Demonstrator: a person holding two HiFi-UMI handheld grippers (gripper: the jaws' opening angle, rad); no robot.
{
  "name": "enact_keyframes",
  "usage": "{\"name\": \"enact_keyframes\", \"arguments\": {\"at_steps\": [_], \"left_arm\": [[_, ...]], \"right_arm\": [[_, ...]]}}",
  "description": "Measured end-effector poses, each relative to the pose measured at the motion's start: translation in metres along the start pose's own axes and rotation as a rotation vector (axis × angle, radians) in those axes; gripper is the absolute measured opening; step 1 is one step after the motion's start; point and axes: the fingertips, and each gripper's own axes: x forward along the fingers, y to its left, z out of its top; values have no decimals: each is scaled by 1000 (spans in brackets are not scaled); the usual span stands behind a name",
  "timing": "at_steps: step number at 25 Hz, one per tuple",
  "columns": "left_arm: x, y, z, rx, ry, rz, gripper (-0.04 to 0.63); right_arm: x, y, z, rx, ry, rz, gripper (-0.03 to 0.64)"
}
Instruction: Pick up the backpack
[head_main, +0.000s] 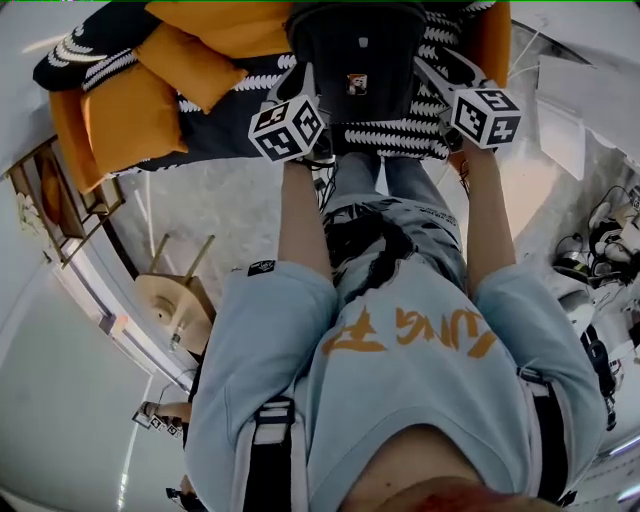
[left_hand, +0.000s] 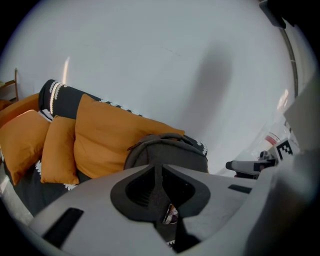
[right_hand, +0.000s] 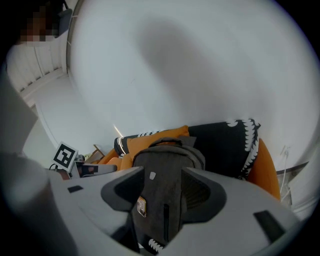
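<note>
Backpack upright on the sofa, ahead of both tools and leaning back on an orange cushion. We see the left gripper with its jaws pressed together and nothing between them; the backpack's rounded top rises just beyond and slightly to the inner side of its tips. We see the right gripper with its jaws spread wide. The dark front panel of the backpack fills the gap between them, and the small badge sits near its left jaw. From the head view, the two tools flank the lower front of the backpack, one at each side.

We judge the step in hand to be the approach for a grasp, with no hold made. To do it well, we would open the left jaws before advancing. We would then aim at a firm fold or the top handle instead of the flat panel, since soft fabric may slip from a shallow pinch. We would close both sides evenly, so the backpack lifts without tipping forward off the seat.
</note>
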Motion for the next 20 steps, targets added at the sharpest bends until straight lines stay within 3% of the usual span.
{"name": "enact_keyframes", "arguments": {"at_steps": [2,4,6,15,20], "left_arm": [[4,2,-2,18,29,-19,41],[12,7,-2,31,60,-33,155],[23,10,-4,39,91,-43,208],[59,31,-11,64,175,-58,252],[83,34,-14,86,202,-78,264]], "right_arm": [[5,-1,-7,20,27,-12,233],[12,-4,-9,36,35,-26,250],[20,-11,-11,54,42,-38,268],[54,-40,-24,128,111,-96,299],[85,-53,-31,85,189,-119,299]]}}
